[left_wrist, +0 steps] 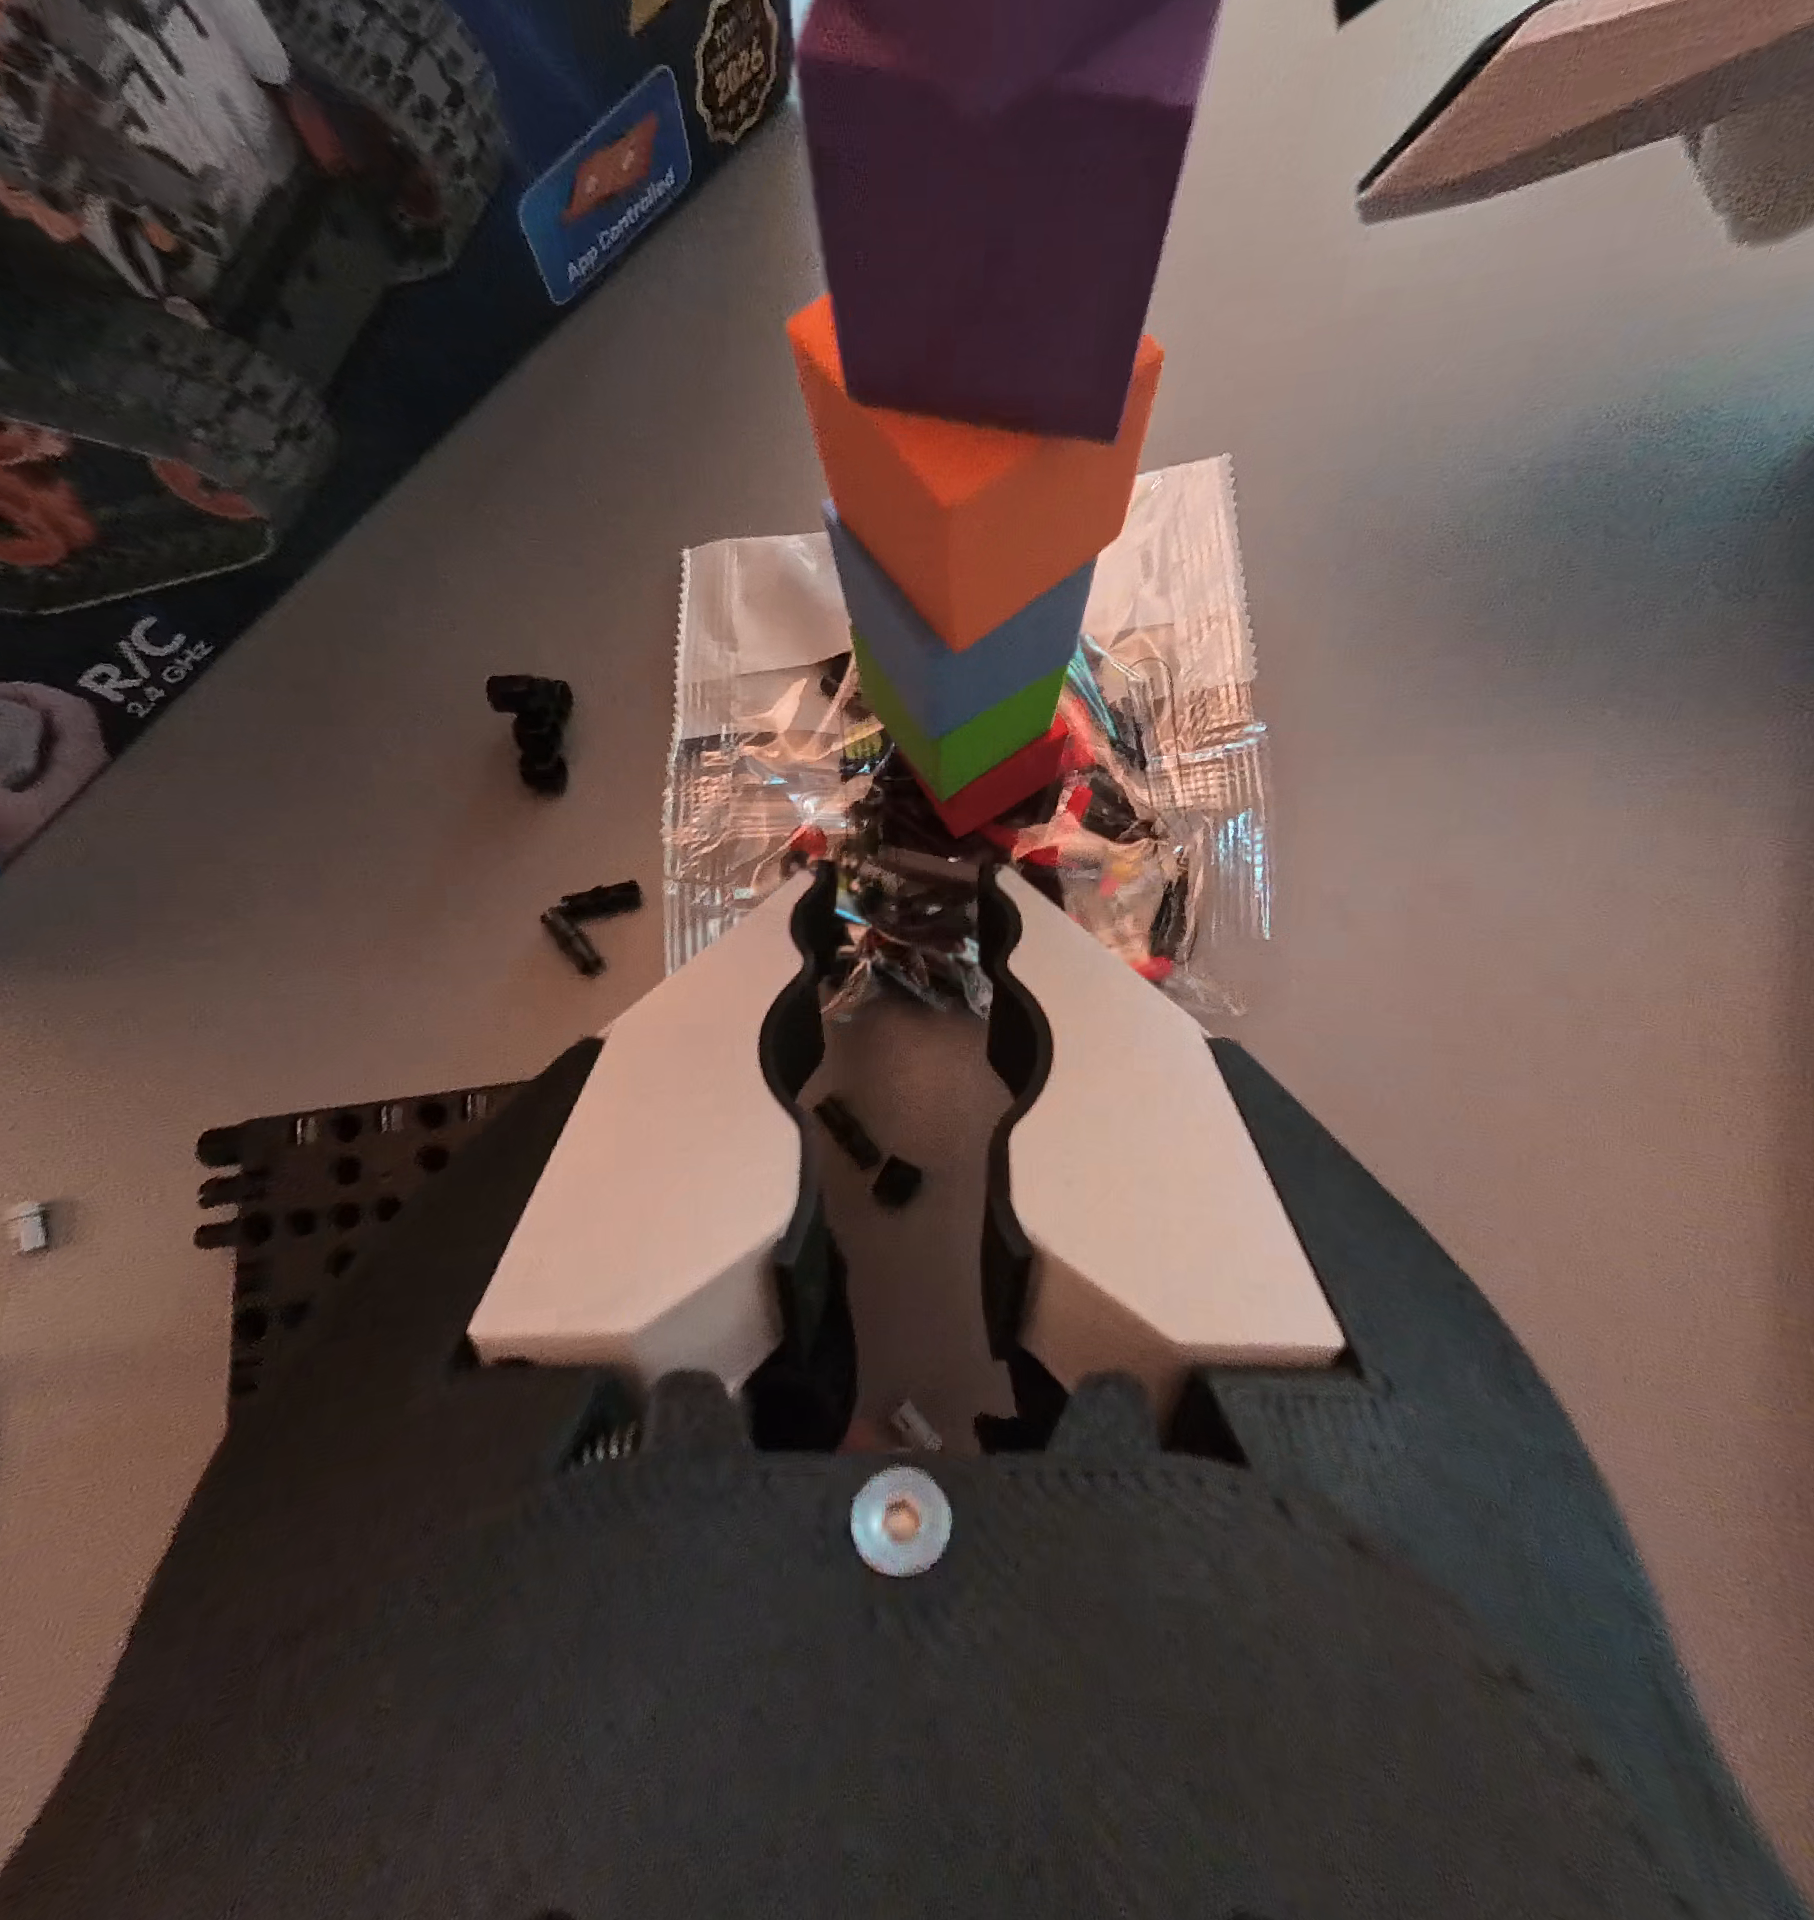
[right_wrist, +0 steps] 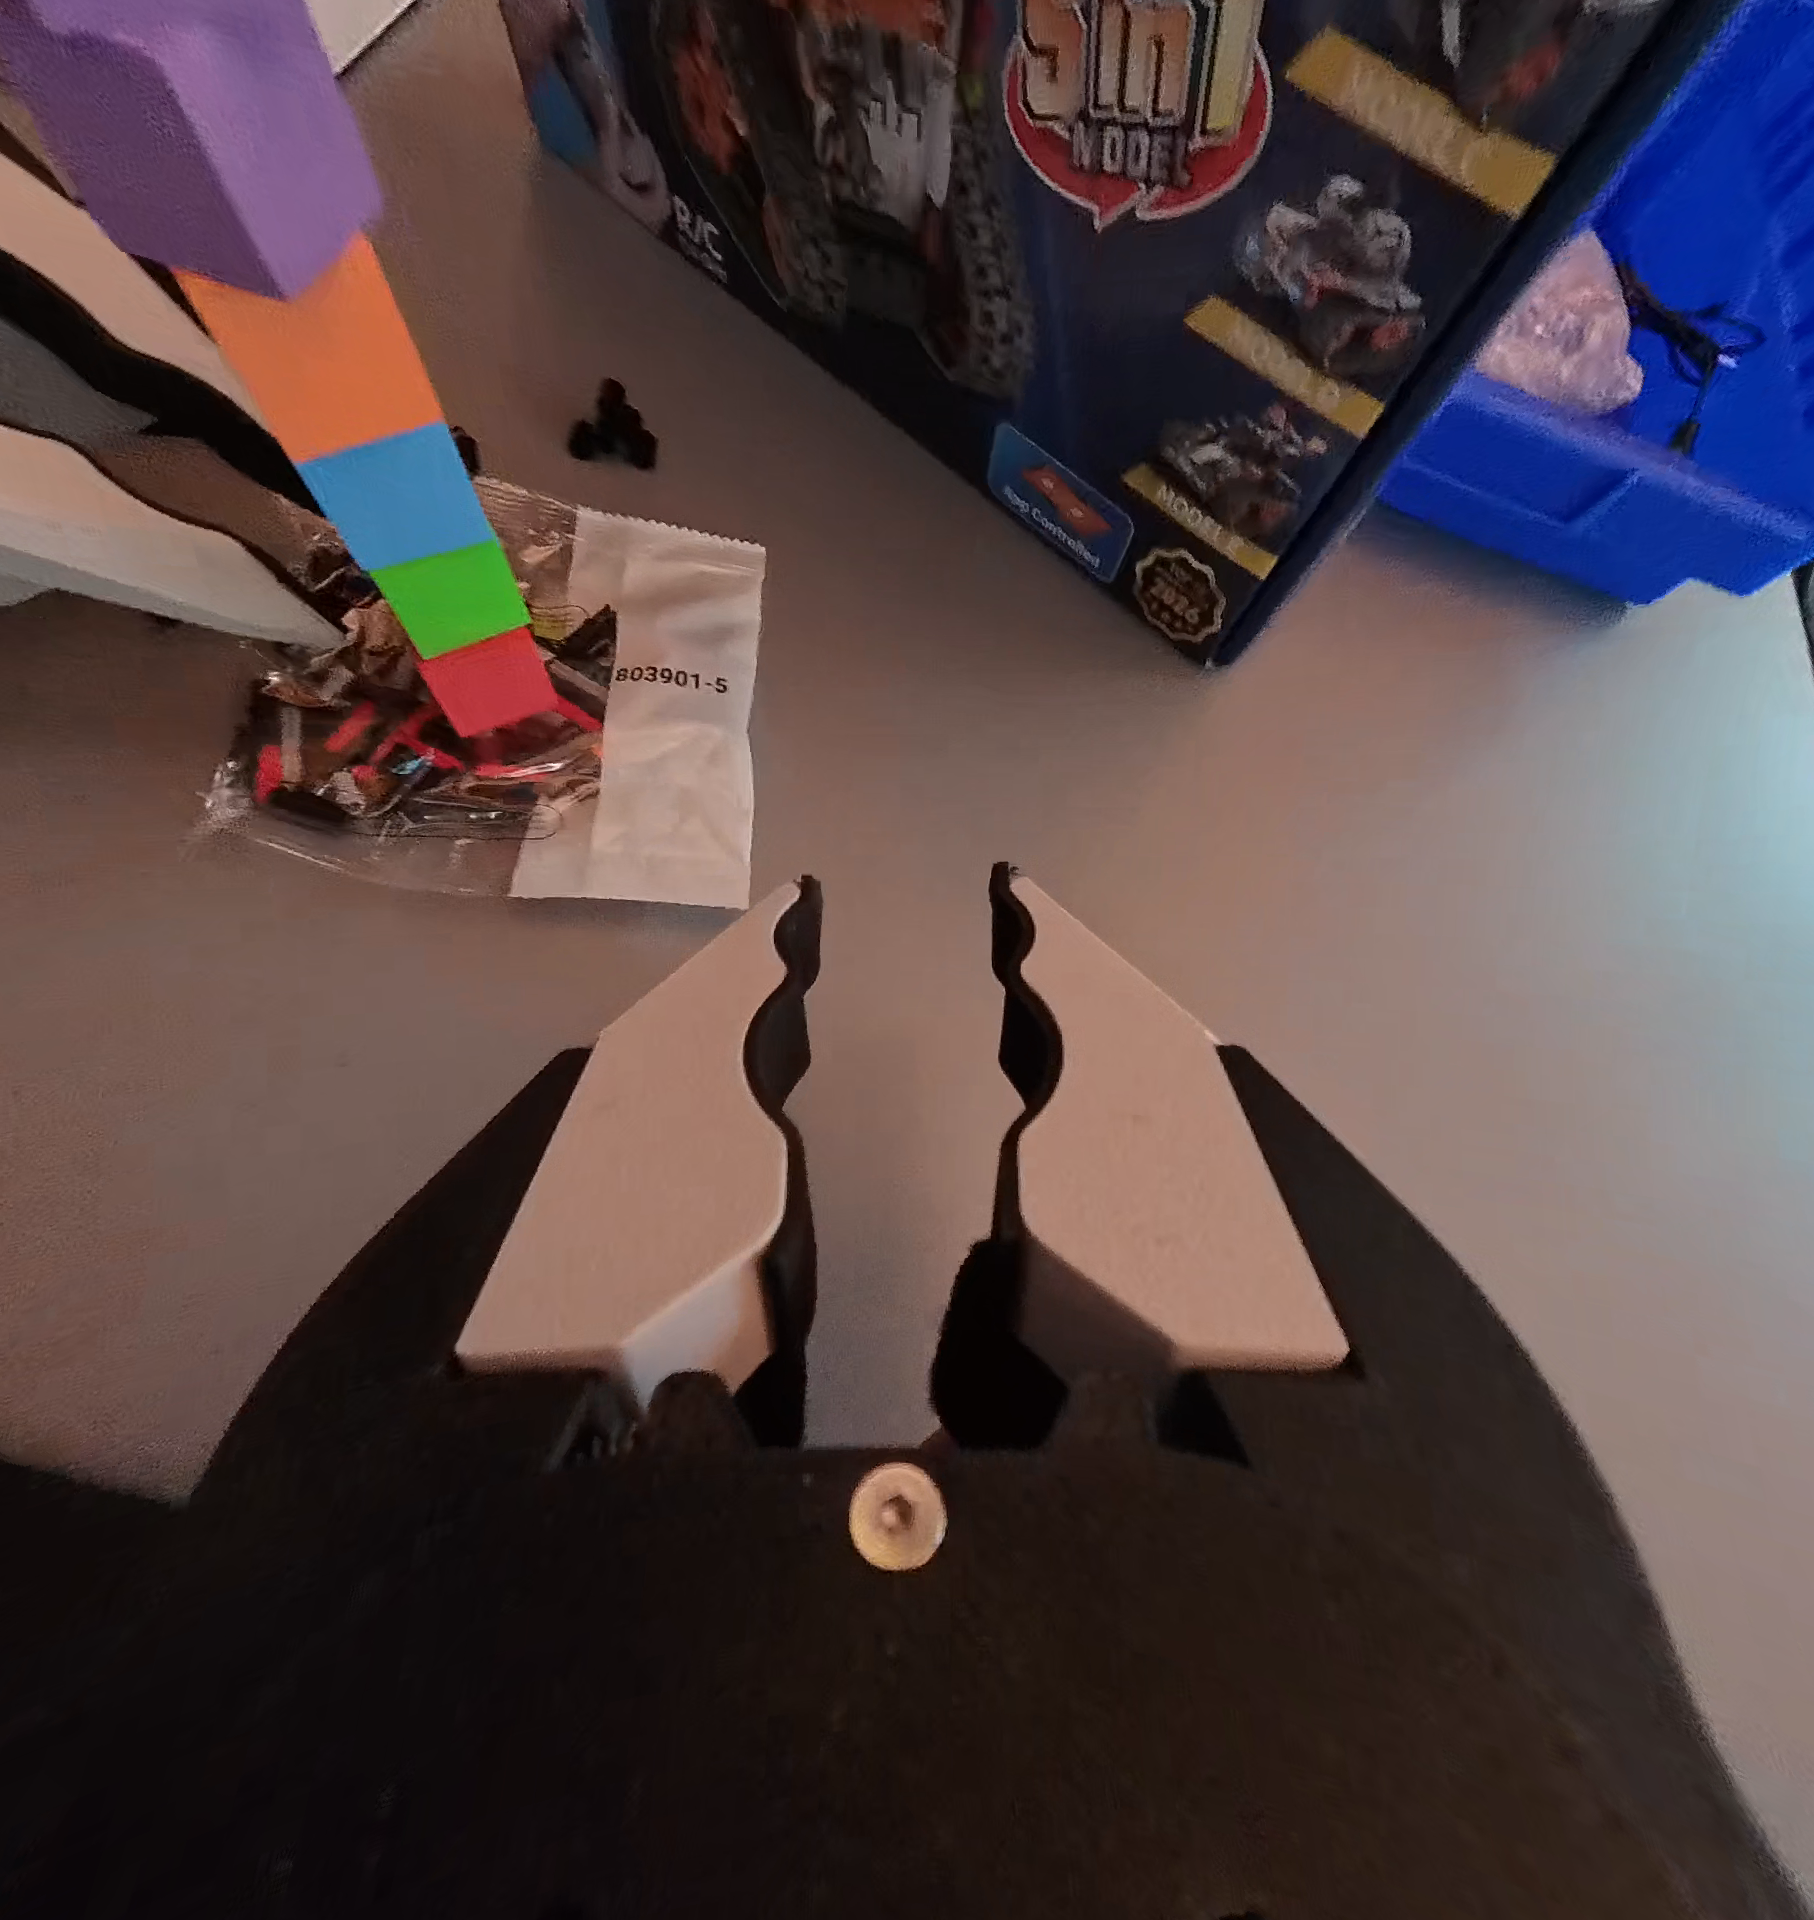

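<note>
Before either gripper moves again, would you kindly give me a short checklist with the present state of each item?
1. Left gripper jaws apart: ok.
2. Clear plastic bag of small parts within its reach: ok, crumpled film lies between the fingertips; whether it is pinched, cannot tell.
3. Tall stack of purple, orange, blue, green and red blocks clear of the left gripper: not ok, its red end meets the bag just beyond the fingertips.
4. Right gripper open and empty, over the bare grey table: ok.
5. Loose small black parts clear of the fingers: ok, they lie beside the bag.
</note>
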Tool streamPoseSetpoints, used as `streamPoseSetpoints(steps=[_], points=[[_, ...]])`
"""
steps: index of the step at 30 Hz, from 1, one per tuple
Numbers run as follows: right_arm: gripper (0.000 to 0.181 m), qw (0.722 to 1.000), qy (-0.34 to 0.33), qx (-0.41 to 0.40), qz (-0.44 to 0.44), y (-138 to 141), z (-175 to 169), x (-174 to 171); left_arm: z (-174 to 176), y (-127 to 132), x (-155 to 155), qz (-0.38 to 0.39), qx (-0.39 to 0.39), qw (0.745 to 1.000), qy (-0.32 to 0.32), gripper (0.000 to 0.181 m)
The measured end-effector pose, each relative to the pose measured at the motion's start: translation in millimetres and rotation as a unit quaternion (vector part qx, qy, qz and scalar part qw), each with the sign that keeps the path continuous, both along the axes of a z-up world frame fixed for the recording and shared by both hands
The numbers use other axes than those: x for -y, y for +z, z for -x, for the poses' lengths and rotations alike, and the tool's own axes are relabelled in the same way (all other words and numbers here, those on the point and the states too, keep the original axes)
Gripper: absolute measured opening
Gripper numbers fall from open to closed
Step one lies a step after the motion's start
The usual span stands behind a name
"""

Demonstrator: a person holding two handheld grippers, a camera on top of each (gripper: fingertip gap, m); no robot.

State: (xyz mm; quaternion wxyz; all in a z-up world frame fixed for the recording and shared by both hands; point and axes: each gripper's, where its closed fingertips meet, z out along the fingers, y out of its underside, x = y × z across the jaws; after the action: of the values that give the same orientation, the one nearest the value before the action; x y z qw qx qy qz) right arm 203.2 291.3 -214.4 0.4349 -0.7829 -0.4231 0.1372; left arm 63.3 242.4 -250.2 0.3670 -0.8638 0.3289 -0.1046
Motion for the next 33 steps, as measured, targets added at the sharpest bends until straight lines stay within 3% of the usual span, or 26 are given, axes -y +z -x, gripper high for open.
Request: streamPoseSetpoints(steps=[8, 18, 25, 33], points=[[0.03, 0.998, -0.031, -0.038, 0.025, -32.4, -7.1, -1.2, -5.5, 0.1, -10.6, -0.004, -0.015, 0.999, 0.035, 0.019], [0.031, 0.989, -0.097, -0.115, -0.009, -9.5, -30.8, -13.3, -18.9, 2.7, -15.5, -0.015, -0.013, 0.999, 0.044, 0.02], [0.031, 0.969, -0.177, -0.167, -0.04, 6.8, -74.1, -27.3, -17.2, 6.6, -17.0, -0.024, -0.011, 0.999, 0.048, 0.022], [0.027, 0.973, -0.167, -0.159, -0.02, 0.3, -81.9, -27.1, -21.8, 4.6, -15.6, -0.027, -0.021, 0.999, 0.034, 0.024]])
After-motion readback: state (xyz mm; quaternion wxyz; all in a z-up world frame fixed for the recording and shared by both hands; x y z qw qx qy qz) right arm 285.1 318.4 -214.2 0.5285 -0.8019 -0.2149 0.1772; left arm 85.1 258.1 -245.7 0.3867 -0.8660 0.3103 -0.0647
